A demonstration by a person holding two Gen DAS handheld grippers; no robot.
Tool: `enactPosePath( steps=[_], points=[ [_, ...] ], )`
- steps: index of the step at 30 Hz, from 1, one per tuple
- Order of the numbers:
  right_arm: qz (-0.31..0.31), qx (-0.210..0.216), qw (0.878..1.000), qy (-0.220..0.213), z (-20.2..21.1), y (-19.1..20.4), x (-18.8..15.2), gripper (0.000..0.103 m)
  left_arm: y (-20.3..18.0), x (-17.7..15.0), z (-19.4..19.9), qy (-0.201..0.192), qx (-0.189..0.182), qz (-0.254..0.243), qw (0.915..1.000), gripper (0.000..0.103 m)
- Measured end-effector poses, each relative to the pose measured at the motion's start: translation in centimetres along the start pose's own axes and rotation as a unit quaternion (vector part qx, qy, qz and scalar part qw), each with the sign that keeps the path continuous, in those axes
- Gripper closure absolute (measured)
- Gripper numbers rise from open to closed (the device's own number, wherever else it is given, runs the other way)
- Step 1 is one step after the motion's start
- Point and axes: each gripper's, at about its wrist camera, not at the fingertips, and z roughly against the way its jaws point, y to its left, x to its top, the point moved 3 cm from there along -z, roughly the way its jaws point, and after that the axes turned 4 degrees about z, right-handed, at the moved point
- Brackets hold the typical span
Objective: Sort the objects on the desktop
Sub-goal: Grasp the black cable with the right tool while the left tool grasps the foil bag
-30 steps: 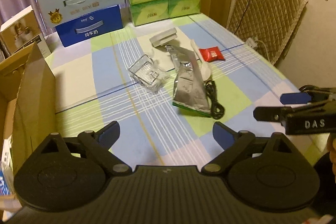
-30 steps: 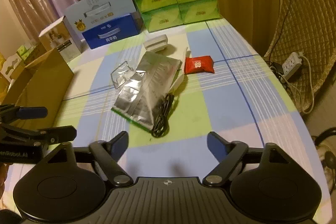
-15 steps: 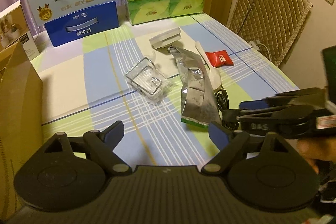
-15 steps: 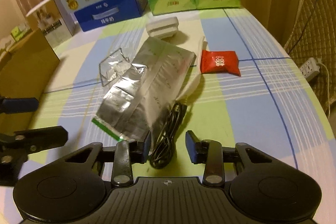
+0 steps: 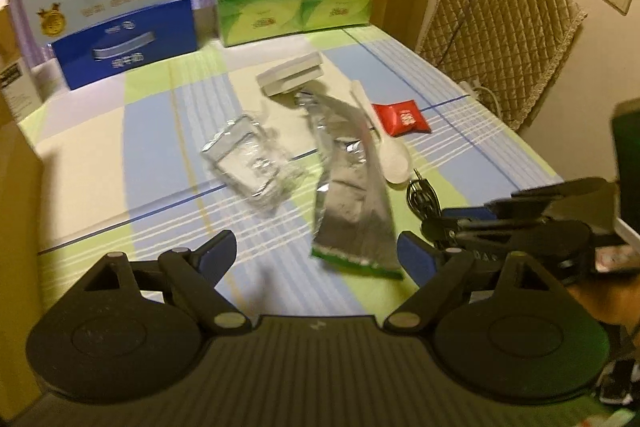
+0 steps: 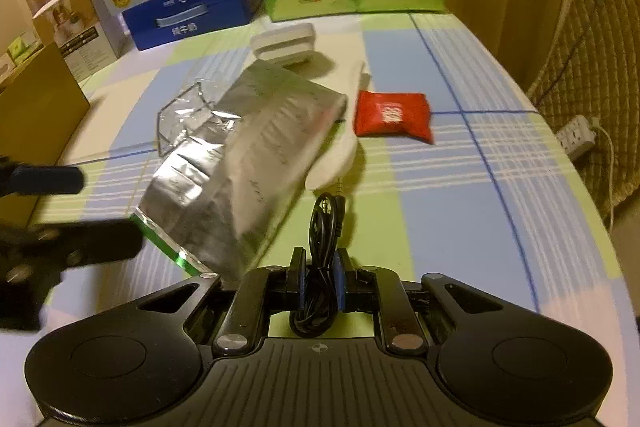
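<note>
The right gripper point(image 6: 320, 287) is reaching low over the checked surface point(image 6: 500, 219), its fingers pinching the coiled black cable point(image 6: 324, 227) near the close edge. The left gripper point(image 5: 316, 255) is hovering above the near left part of the surface with its fingers spread wide and nothing between them. The silver foil bag point(image 6: 248, 163) is lying just left of the cable, with the white spoon point(image 6: 340, 147) and red packet point(image 6: 394, 115) farther off.

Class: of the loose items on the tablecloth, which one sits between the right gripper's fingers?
The coiled black cable. The right gripper is shut on it; the silver foil bag and red packet lie untouched.
</note>
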Motion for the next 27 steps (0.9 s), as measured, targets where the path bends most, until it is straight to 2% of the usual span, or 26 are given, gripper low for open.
enactPosePath(
  steps=[4,9,12,13,14,23,27],
  points=[
    [-0.009,-0.002,1.0,0.001,1.2,-1.0,-0.4,0.092,-1.1,0.9,-2.2,0.007,-0.009,-0.012,0.9999,0.018],
    [-0.023,0.001,1.0,0.002,2.4,-1.6,-0.9,0.092,-1.6,1.4,-4.8,0.021,-0.014,-0.005,0.9997,0.024],
    [-0.03,0.001,1.0,0.005,2.4,-1.7,-1.3,0.092,-1.7,1.6,-6.0,0.036,-0.016,-0.001,0.9992,0.038],
    [-0.034,0.002,0.999,0.007,2.3,-1.8,-1.4,0.092,-1.7,1.6,-6.3,0.042,-0.016,-0.001,0.999,0.049],
    [-0.038,0.002,0.999,0.009,2.3,-1.9,-1.6,0.092,-1.8,1.5,-6.5,0.047,-0.021,-0.003,0.9987,0.054],
    [-0.053,0.013,0.998,0.016,3.0,-1.6,-2.8,0.092,-1.9,-0.3,-3.5,0.061,-0.033,0.01,0.9975,0.072],
    [-0.056,0.021,0.998,0.023,3.8,-1.0,-4.0,0.092,-2.2,-2.8,-0.8,0.068,-0.035,0.009,0.9971,0.072]
  ],
)
